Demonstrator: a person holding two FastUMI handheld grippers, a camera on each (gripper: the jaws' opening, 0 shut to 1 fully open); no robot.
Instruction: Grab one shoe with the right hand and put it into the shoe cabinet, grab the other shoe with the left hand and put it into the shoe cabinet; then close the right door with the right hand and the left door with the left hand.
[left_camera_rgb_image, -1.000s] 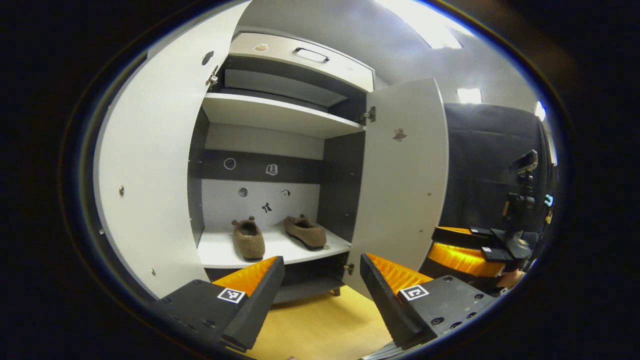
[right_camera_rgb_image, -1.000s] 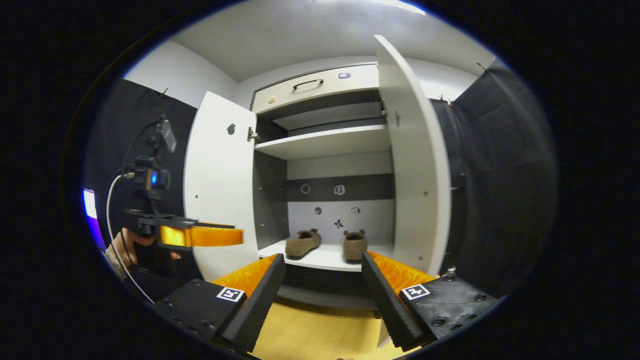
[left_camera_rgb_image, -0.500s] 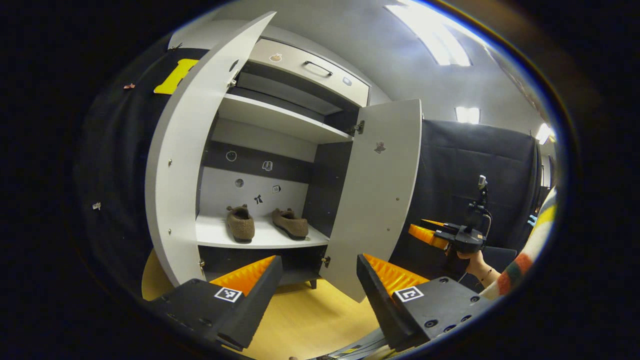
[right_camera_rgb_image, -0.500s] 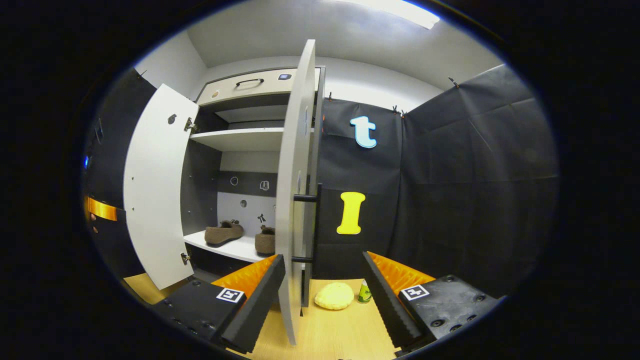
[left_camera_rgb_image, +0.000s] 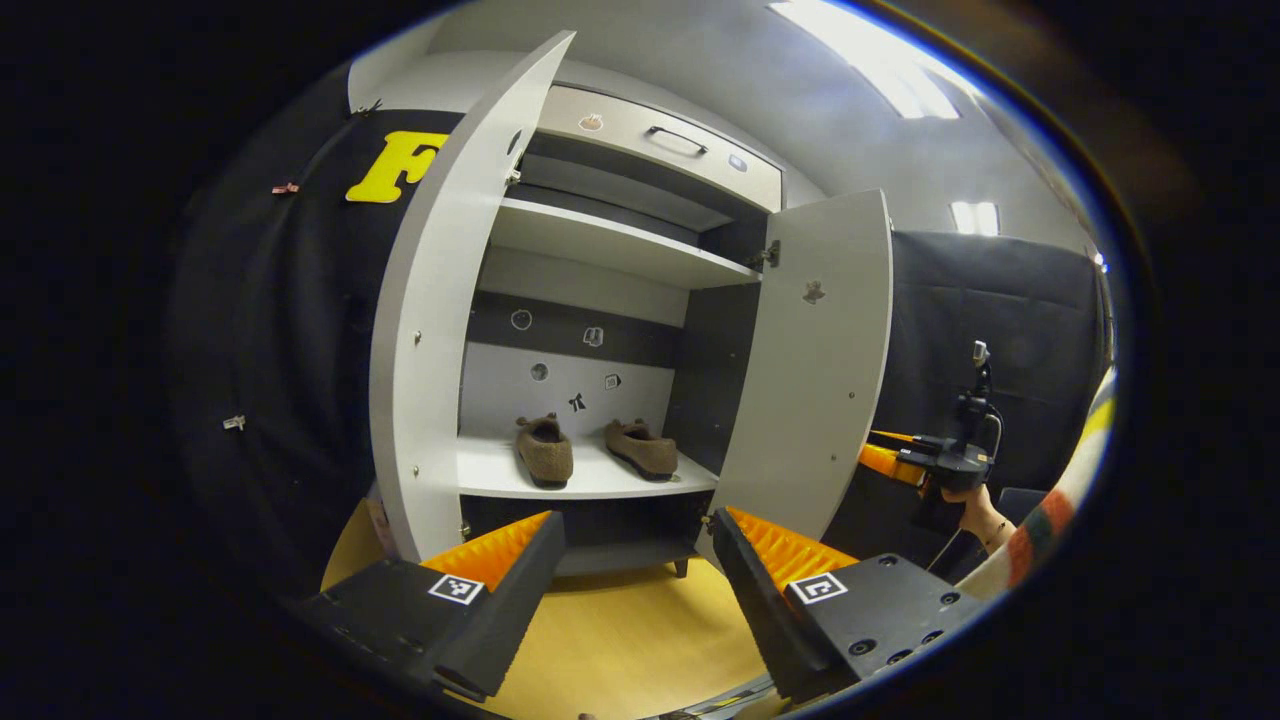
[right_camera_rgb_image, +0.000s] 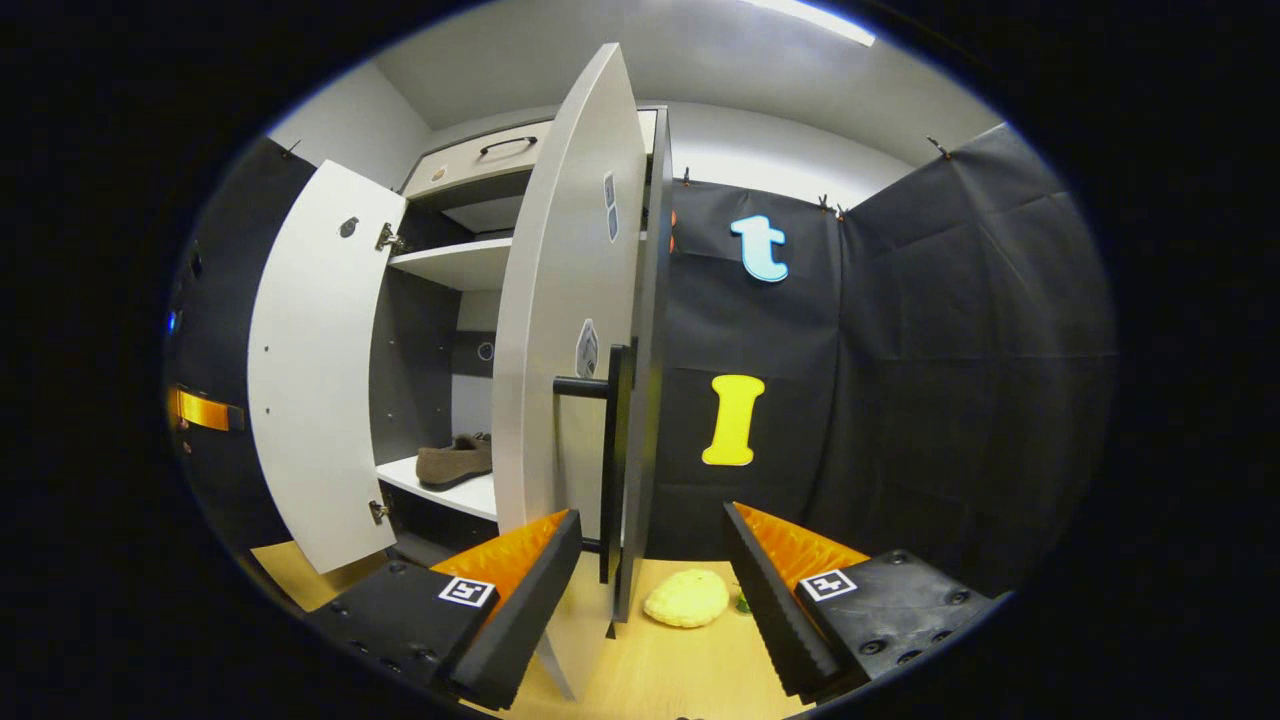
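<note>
In the left gripper view, the left gripper hangs before the cabinet, its jaws wide and holding nothing. Two doors stand open: the left door and the right door. Two shoes, the left shoe and the right shoe, lie side by side on the lower shelf, apart from each other. Farther right, a hand holds the right gripper. In the right gripper view, the right gripper's jaws are wide and empty, just before the right door's handle. One shoe shows on the shelf. One yellow lump lies on the floor.
</note>
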